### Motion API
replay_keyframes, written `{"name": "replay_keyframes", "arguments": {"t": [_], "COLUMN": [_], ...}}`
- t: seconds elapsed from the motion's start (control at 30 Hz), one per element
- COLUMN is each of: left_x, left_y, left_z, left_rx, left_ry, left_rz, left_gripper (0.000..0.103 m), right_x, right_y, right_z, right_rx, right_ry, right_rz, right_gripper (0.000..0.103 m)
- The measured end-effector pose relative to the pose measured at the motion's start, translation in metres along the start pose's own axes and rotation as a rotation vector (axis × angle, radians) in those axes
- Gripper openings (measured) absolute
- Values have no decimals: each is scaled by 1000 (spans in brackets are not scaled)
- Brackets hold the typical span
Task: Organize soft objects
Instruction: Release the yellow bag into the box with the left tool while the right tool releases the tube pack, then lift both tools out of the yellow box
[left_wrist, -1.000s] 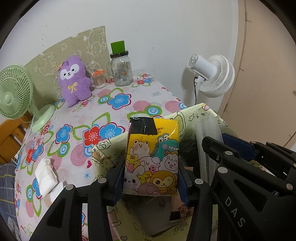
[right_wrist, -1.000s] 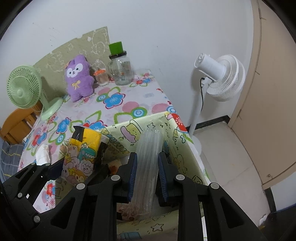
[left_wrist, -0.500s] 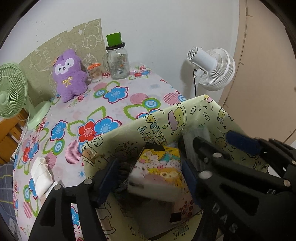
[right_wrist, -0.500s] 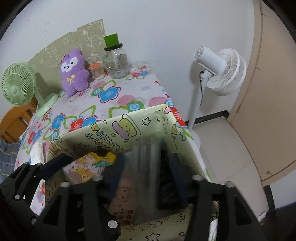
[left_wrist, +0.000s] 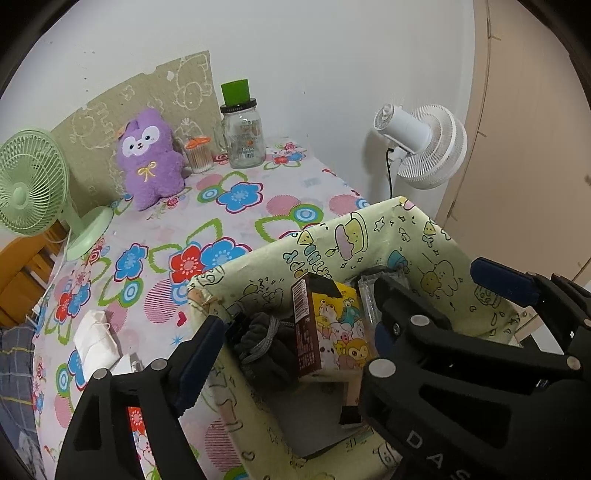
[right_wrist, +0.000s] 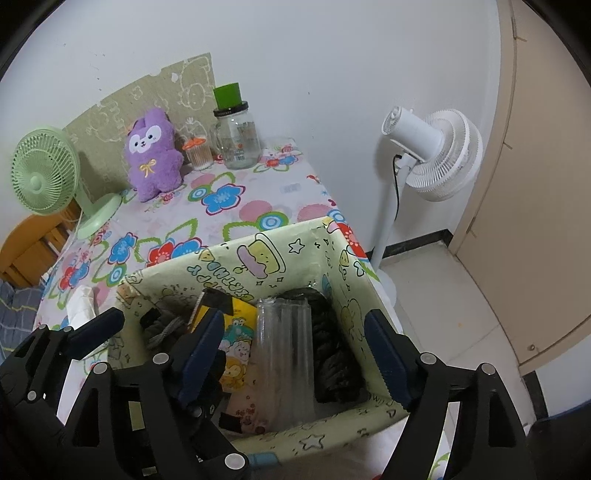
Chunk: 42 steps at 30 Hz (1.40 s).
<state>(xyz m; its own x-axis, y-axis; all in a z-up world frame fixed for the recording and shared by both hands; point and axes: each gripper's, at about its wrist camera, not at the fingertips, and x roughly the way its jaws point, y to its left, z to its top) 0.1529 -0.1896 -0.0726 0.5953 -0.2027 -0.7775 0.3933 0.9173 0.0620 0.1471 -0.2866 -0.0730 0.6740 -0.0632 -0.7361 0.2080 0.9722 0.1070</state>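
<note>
A pale green cartoon-print fabric box (left_wrist: 332, 236) (right_wrist: 258, 258) stands at the table's near edge. In it lie a yellow cartoon tissue packet (left_wrist: 336, 332) (right_wrist: 236, 343), a dark grey cloth bundle (left_wrist: 262, 343), a clear plastic sleeve (right_wrist: 284, 354) and a black knitted item (right_wrist: 332, 354). My left gripper (left_wrist: 291, 347) hangs over the box with its jaws opening; the packet rests loose between them, untouched by the pads. My right gripper (right_wrist: 293, 352) is opening too, and the clear sleeve leans free between its pads.
At the table's back stand a purple plush (left_wrist: 147, 158), a glass jar with a green lid (left_wrist: 242, 129) and a small swab jar (left_wrist: 199, 155). A green desk fan (left_wrist: 29, 184) is left, a white cloth pouch (left_wrist: 96, 339) near left, a white floor fan (left_wrist: 421, 144) right.
Both grippers went from shut to wide. The yellow packet left the left jaws and dropped into the box; the clear sleeve slid out of the right jaws into the box.
</note>
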Motion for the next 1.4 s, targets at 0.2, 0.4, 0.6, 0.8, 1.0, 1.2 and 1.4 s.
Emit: {"name": "replay_keyframes", "arguments": {"t": [0.2, 0.4, 0.6, 0.8, 1.0, 1.2, 1.4], "left_x": [-12, -23, -35, -46, -57, -68, -79], "left_y": [3, 9, 18, 30, 42, 55, 68], "left_z": [-5, -11, -16, -24, -32, -40, -47], "left_rx": [-6, -15, -26, -43, -57, -72, -87], "left_ry": [-19, -34, -49, -63, -78, -94, -108], "left_rz": [4, 5, 11, 15, 28, 38, 52], "left_gripper": [86, 86, 86, 87, 87, 87, 87], "right_x": [-12, -24, -34, -44, -54, -63, -71], "right_y": [6, 15, 28, 42, 57, 73, 89], "right_z": [-5, -9, -13, -17, -22, -26, -29], "right_rx": [-7, -17, -27, -44, -62, -78, -89], "right_ry": [-15, -33, -49, -65, -81, -95, -104], "right_rz": [0, -4, -5, -3, 5, 14, 29], "right_gripper": [82, 83, 83, 83, 84, 84, 84]}}
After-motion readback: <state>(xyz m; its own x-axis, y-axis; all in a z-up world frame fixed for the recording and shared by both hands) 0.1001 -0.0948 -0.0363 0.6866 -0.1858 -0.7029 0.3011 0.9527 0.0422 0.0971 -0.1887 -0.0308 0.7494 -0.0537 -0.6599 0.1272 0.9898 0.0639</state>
